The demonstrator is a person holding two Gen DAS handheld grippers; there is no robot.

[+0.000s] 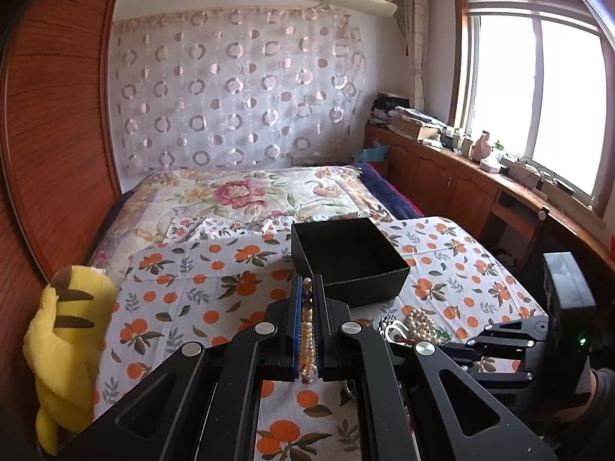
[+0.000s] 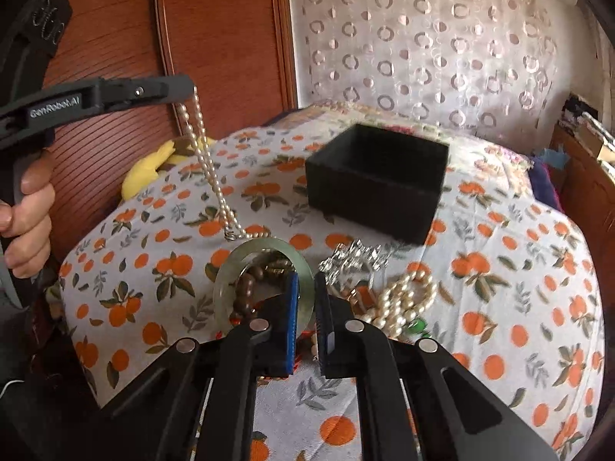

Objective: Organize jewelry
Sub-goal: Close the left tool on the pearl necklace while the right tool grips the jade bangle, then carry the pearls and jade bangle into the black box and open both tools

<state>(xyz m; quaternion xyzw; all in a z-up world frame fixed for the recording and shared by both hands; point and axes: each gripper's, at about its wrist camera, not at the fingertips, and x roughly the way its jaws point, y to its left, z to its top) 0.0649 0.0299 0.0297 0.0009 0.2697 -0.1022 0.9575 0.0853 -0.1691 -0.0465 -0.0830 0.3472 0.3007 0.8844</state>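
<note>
1. Black, square, open cardboard box (image 1: 351, 259): one, ahead and slightly right of the left gripper (image 1: 307, 288).
2. Left gripper is clamped on the one long cream pearl strand (image 2: 209, 165); its long axis hangs down, lower end touching the cloth left of the box.
3. Right gripper (image 2: 305, 288), jaws slightly apart, stands around the rim of one pale green jade ring (image 2: 230, 265), just before the box.
4. Other pieces there: maybe three.
</note>
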